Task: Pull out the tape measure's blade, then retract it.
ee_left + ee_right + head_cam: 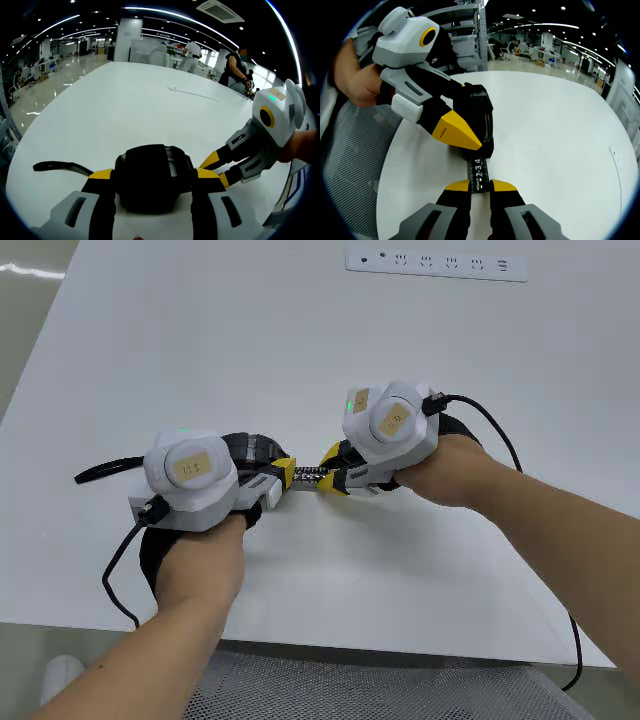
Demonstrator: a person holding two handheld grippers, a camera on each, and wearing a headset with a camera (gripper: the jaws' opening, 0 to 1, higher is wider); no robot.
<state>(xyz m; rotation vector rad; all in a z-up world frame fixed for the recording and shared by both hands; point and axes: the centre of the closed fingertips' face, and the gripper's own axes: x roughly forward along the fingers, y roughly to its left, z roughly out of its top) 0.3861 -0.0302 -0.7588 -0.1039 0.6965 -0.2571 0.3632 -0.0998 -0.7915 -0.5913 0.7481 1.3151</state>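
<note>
The black tape measure [150, 162] sits between the yellow-tipped jaws of my left gripper [154, 176], which is shut on its case. Its black wrist strap [60, 166] trails off to the left on the table. A short length of blade [479, 172], with the numbers 2, 3 and 4 showing, runs from the case [479, 117] to my right gripper [480, 187], which is shut on the blade's end. In the head view the left gripper [283, 472] and right gripper [330, 480] face each other tip to tip, with the blade [308, 476] spanning the small gap.
The white table [300, 340] stretches far ahead, with a power strip [436, 262] at its far edge. Its near edge lies close under my arms, above a mesh chair seat [350, 690]. Black cables [500, 435] hang from both grippers.
</note>
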